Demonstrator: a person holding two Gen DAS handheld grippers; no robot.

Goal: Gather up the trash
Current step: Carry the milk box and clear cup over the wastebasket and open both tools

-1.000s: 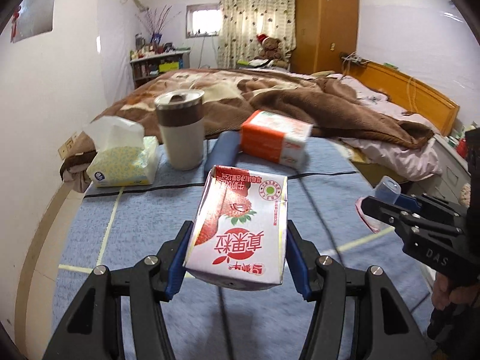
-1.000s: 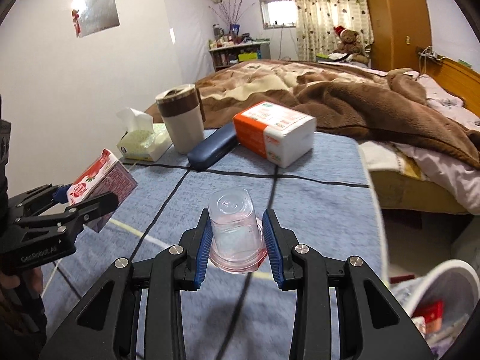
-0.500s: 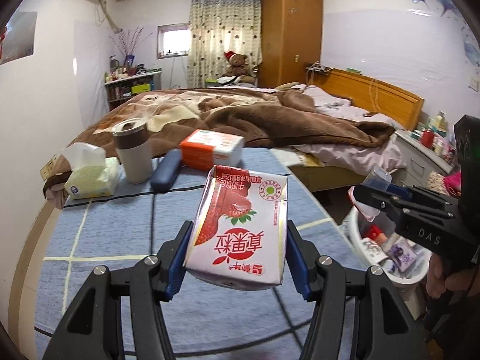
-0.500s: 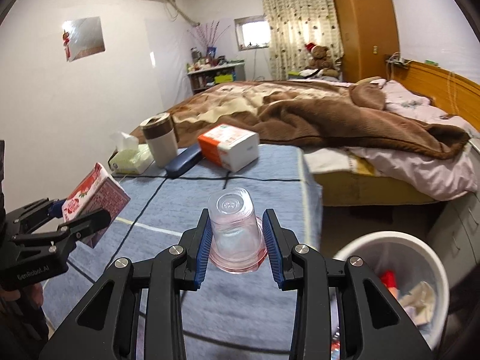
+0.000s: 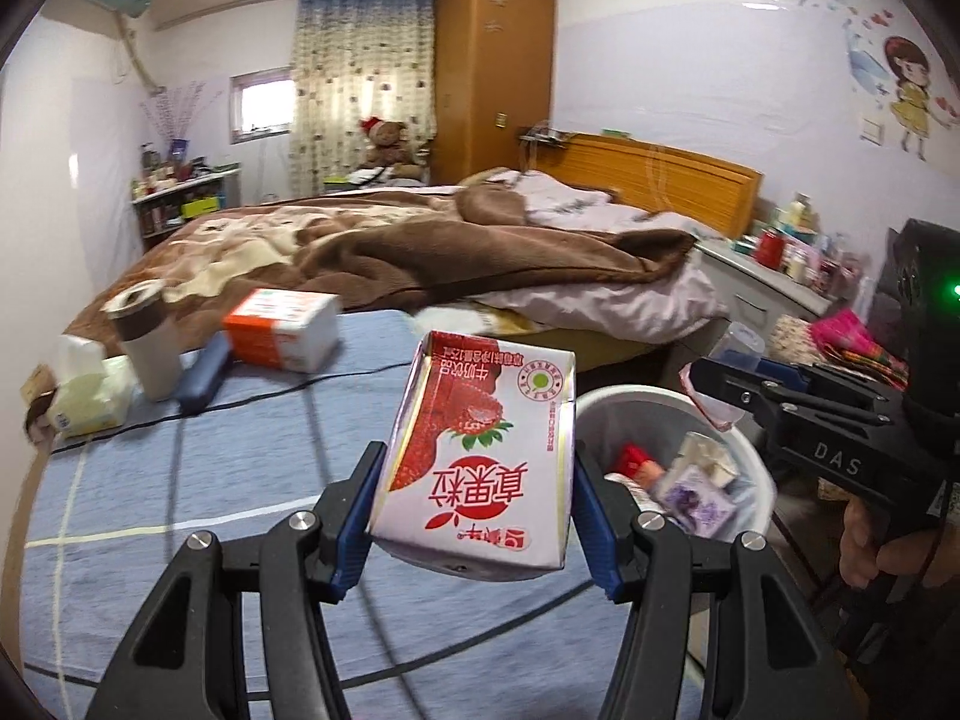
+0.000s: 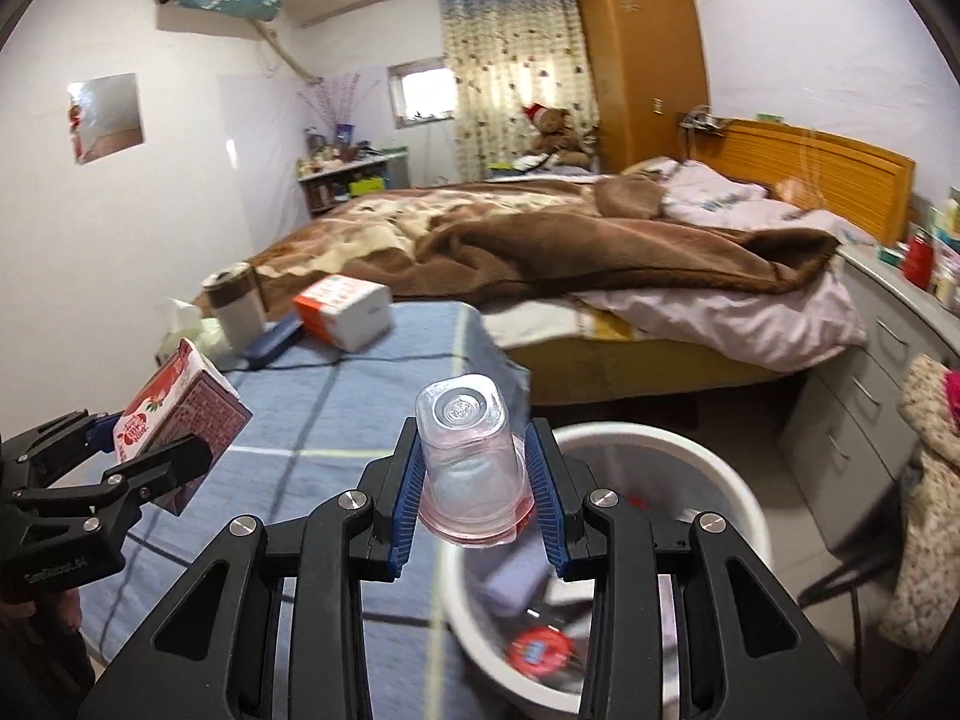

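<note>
Between the blue pads of the left gripper (image 5: 474, 510) sits a red-and-white strawberry milk carton (image 5: 480, 456), clamped on both sides, jaws partly closed, held in the air above the blue checked table cover (image 5: 180, 468) near its edge. The right gripper (image 6: 474, 495) pinches an upturned clear plastic cup (image 6: 468, 468), its rim tinged pink, jaws narrower. The cup hangs over the near rim of the white trash bin (image 6: 708, 468), which holds wrappers and scraps. Farther back on the table stand a lidded tumbler (image 5: 147, 348), a dark blue case (image 5: 204, 375), an orange-and-white box (image 5: 282, 330) and a tissue pack (image 5: 90, 396). Beyond lies a bed with a brown blanket (image 5: 420, 246).
</note>
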